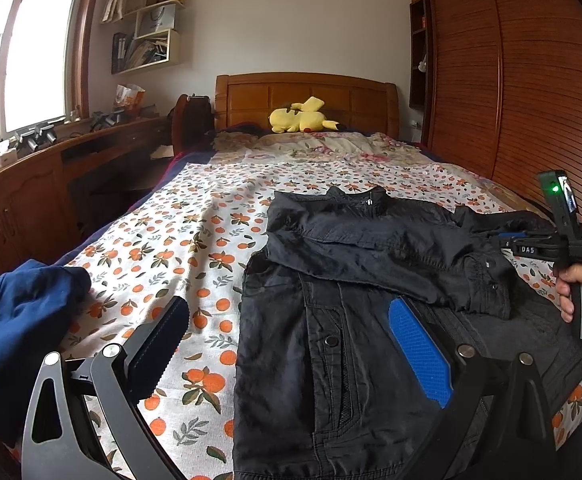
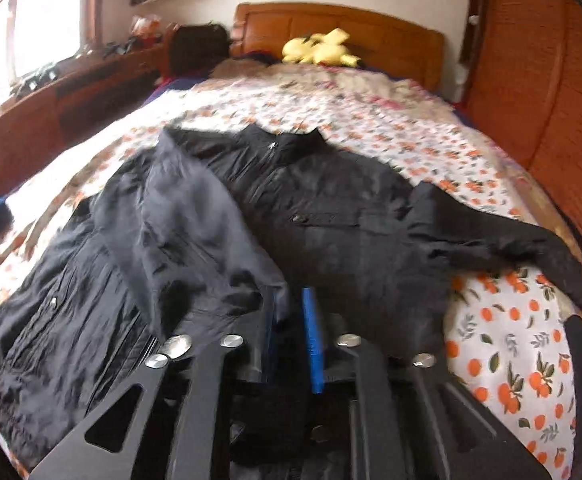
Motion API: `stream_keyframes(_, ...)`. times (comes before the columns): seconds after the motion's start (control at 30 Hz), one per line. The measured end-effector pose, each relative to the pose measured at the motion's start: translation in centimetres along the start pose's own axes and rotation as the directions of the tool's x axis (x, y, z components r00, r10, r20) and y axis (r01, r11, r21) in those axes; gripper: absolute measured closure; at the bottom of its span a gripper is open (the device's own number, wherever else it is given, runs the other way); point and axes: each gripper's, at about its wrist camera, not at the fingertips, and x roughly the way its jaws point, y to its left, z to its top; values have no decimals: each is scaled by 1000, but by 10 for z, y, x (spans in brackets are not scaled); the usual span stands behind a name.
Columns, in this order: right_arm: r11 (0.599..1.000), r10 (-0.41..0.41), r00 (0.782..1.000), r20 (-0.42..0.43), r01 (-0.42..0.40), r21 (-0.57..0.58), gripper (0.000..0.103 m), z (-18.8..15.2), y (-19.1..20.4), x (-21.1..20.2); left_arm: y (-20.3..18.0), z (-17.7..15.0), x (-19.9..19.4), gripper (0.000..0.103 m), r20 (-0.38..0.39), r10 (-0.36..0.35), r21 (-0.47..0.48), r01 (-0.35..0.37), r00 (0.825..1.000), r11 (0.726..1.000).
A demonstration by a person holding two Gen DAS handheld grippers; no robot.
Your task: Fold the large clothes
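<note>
- The black jacket is spread on the near bed; its hem is cut off.
- The left gripper is held wide open, empty.
- The blurred right gripper seems narrowly parted, nothing visibly clamped.

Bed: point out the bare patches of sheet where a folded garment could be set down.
The largest free patch of orange-print sheet lies between the black jacket and the blue garment, running up to the floral quilt. A smaller strip shows right of the jacket, below its outstretched sleeve. The near middle is crowded by the jacket.
</note>
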Motion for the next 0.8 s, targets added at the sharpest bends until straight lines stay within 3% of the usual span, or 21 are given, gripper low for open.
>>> stream_keyframes(0.13, 1000, 19, 1000, 7, -19, -17, 46, -4, -1, -4, -2, 0, 1, 2, -1, -5, 4, 5, 1000, 1000)
stream_keyframes(0.2, 1000, 12, 1000, 3, -12, -20, 40, -6, 0, -3, -4, 0, 1, 2, -3, -7, 10, 7, 1000, 1000)
stream_keyframes(0.57, 995, -9, 994, -106, 20, 96, 40, -37, -50, 33, -25, -3, 9, 2, -12, -36, 36, 37, 999, 999)
stream_keyframes(0.8, 979, 72, 988, -137, -43, 201, 41, -41, -77, 54, -58, -4, 19, 2, -7, -82, 66, 82, 997, 994)
